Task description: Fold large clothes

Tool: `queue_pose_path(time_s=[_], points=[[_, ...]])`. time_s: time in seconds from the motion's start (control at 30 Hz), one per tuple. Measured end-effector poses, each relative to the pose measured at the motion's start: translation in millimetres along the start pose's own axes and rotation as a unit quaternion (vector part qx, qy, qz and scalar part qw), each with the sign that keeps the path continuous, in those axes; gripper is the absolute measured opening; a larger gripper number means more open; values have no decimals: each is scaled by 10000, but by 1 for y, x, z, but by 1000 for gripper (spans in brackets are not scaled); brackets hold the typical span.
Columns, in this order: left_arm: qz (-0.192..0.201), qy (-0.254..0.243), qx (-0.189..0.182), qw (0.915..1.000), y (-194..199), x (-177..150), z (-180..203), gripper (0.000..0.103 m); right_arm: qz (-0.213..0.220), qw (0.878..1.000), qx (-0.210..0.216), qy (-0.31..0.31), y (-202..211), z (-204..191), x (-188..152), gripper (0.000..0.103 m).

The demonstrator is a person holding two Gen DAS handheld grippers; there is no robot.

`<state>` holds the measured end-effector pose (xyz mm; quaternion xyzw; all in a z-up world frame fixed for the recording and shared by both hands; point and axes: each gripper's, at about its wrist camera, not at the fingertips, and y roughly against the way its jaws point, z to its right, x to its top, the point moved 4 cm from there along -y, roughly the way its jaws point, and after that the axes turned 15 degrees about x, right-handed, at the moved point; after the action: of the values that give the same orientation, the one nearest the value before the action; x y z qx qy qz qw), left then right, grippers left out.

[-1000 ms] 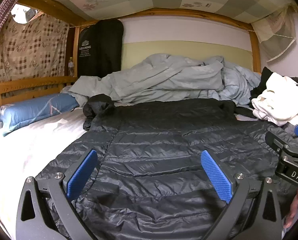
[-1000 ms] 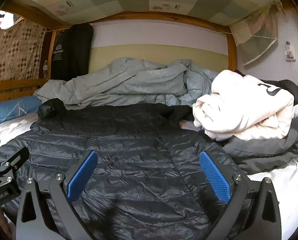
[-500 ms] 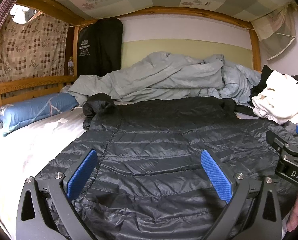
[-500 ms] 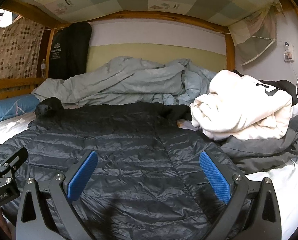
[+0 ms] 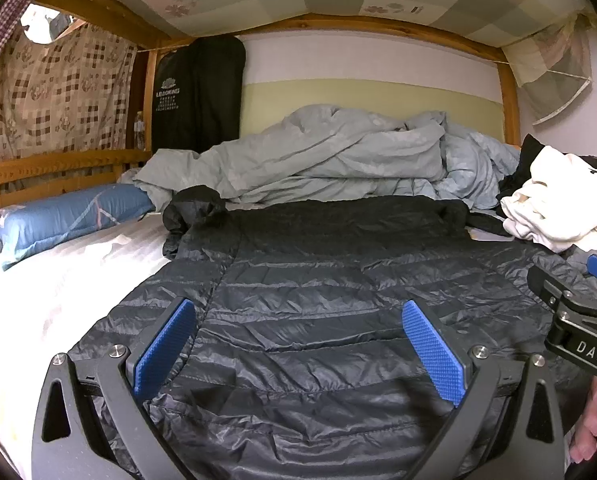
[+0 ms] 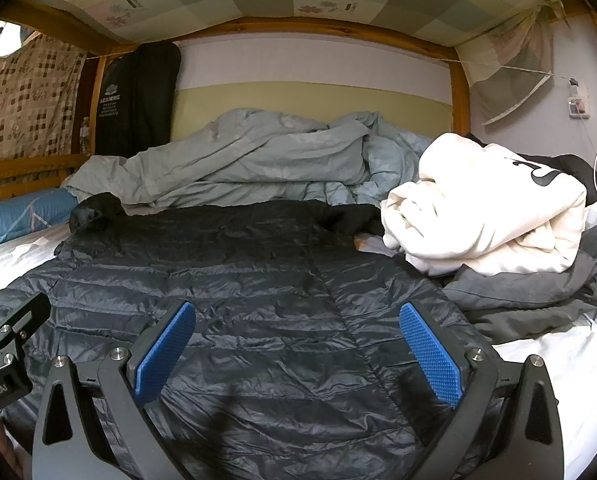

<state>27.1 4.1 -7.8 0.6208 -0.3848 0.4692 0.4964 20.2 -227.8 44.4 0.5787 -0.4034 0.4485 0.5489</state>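
Looking along my left hand-held gripper [image 5: 298, 340], I see its blue pads spread wide with nothing between them, above the dark quilted jacket [image 5: 318, 280] lying flat on the bed [image 5: 38, 300]. A blue pillow [image 5: 66, 216] lies to the left and a rumpled grey duvet [image 5: 318, 156] beyond the jacket.

From my right hand-held gripper [image 6: 296, 340], equally wide and empty, the jacket [image 6: 238, 272] spreads below, with a white sweatshirt [image 6: 490, 216] piled on grey clothing [image 6: 530, 296] just beside it.

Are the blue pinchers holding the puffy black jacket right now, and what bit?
No, nothing is held. The left gripper and the right gripper are both wide open above the black puffer jacket, which lies flat on the bed.
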Motion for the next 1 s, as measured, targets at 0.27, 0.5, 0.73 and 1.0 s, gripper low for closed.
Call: queue_pose_path(time_s=[0.27, 0.5, 0.73, 1.0], points=[[210, -90, -44, 9997, 8, 1, 6, 103, -8, 9999, 69, -141, -1, 5, -1, 103], [366, -175, -10, 9992, 15, 3, 11, 103, 42, 9998, 40, -210, 2, 8, -1, 103], [596, -162, -12, 9981, 30, 8, 10, 103, 69, 9990, 85, -438, 8, 16, -1, 103], [721, -151, -29, 9973, 36, 12, 11, 103, 220, 9995, 60, -209, 18, 10, 4, 103]])
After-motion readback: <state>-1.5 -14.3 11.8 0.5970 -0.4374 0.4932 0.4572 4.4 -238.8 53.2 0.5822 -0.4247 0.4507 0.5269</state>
